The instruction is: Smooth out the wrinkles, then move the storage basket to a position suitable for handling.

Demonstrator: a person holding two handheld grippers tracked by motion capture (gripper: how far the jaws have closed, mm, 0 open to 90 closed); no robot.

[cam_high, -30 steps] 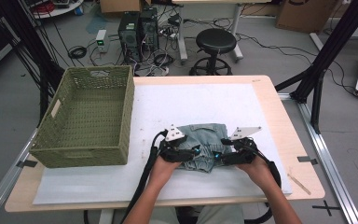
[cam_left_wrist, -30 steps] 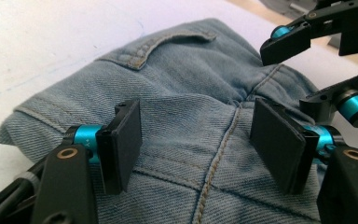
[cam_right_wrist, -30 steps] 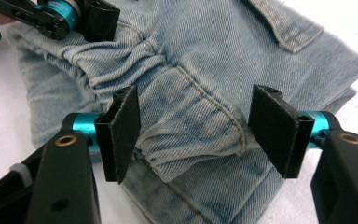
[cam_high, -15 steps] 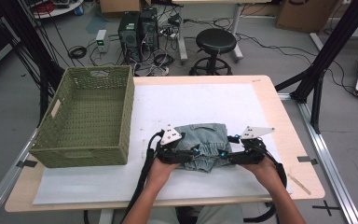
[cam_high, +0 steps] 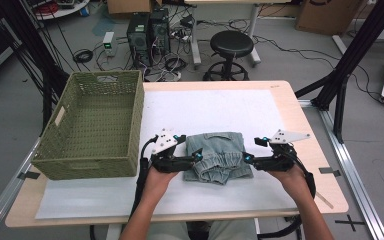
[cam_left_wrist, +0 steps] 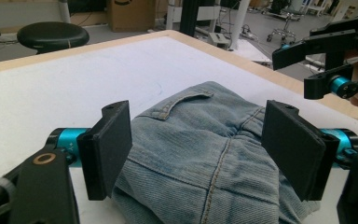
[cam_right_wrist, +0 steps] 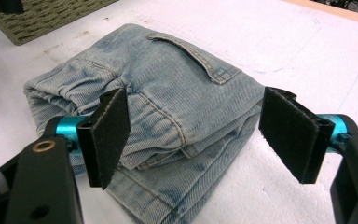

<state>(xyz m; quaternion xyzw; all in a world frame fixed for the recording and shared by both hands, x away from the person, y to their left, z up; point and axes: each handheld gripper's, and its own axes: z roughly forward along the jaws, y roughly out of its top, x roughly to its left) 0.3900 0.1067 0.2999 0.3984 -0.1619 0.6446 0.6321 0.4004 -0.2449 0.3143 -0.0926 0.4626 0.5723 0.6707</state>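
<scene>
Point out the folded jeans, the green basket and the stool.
folded jeans [cam_high: 218, 156]: high view, on the top layer of denim, mid-bundle.
green basket [cam_high: 90, 165]: high view, on its near woven wall.
stool [cam_high: 231, 43]: high view, on the round black seat.

Faded denim jeans [cam_high: 219, 157] lie on matt white foam sheet [cam_high: 215, 112] beside a woven green wicker basket [cam_high: 92, 132].
</scene>
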